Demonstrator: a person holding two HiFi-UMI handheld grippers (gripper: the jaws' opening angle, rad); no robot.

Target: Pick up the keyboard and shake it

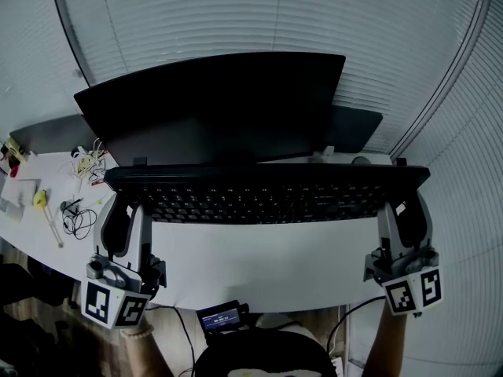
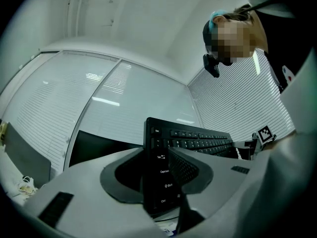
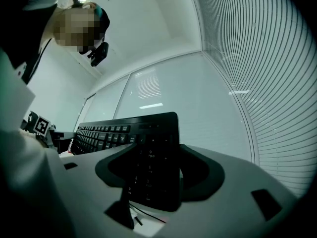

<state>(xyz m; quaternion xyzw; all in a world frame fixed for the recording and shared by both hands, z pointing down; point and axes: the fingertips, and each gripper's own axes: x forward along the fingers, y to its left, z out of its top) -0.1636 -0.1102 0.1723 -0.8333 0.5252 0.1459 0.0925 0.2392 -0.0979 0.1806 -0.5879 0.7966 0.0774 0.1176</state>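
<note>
A dark monitor [image 1: 212,104] stands on the white surface [image 1: 259,261]; tangled cables [image 1: 77,218] and papers [image 1: 17,191] lie at its left end, with slatted blinds [image 1: 236,14] behind

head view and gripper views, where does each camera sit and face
Head view: on the person's head, facing down at the keyboard; left gripper and right gripper show.
Left gripper view: on the left gripper, facing right along the keyboard; head shows.
Right gripper view: on the right gripper, facing left along it; head shows.
Shared: keyboard, clamped at both ends.
</note>
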